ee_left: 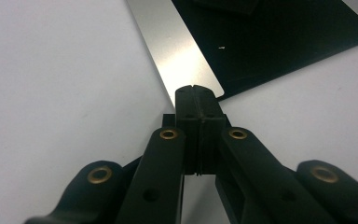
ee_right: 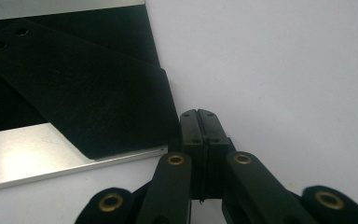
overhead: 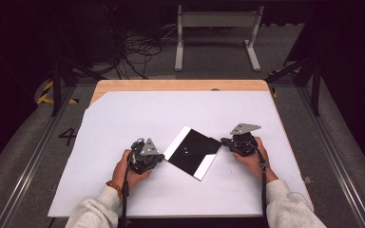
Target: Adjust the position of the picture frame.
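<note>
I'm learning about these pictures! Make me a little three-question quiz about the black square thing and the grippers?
1. True or false: the left hand-held gripper has its jaws wide open.
2. What colour are the strips along two opposite edges of the flat black square plate?
3. The white sheet lies on: A) a wooden table, B) a glass table, C) the floor.

Key:
1. False, the jaws are shut, as on the right hand-held gripper.
2. Silvery, like bare metal.
3. A.
</note>
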Demonstrator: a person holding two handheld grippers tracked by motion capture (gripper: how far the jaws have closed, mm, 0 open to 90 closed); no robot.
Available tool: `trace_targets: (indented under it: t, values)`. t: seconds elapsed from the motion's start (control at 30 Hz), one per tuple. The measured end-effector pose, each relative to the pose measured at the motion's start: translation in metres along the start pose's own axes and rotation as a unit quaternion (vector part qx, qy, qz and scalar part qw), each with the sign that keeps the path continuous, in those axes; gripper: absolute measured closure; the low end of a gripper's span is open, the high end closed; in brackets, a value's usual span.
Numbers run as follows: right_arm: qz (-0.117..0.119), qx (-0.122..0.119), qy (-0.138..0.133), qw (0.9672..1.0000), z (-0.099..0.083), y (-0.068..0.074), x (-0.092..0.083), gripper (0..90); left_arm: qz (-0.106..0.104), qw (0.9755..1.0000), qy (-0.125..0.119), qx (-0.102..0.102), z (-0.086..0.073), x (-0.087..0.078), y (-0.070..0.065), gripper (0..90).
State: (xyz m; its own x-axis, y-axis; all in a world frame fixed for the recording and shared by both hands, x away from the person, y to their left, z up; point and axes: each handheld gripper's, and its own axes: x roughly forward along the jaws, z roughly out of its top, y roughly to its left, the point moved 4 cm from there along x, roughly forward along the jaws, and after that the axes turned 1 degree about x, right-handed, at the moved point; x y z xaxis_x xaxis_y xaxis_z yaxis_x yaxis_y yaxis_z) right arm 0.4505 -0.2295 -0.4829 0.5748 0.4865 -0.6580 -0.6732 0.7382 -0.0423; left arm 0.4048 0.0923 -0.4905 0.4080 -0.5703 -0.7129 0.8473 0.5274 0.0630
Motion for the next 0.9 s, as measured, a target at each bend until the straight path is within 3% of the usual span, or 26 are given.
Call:
trace_targets:
  t: [0.3, 0.53, 0.9]
  values:
    - [0.036, -0.020, 0.014, 0.9991, -0.002, 0.001, -0.005, 90.0, -0.002, 0.9998, -0.007, -0.021, 0.001, 0.003, 0.014, 89.7]
    - [0.055, -0.024, 0.019, 0.9980, -0.004, 0.005, -0.008, 90.0, 0.007, 0.9997, -0.011, -0.020, 0.003, 0.006, 0.021, 88.9]
    - [0.082, -0.053, 0.029, 0.9948, -0.012, 0.029, -0.019, 90.0, 0.019, 0.9996, -0.009, -0.020, 0.011, 0.015, 0.033, 89.0]
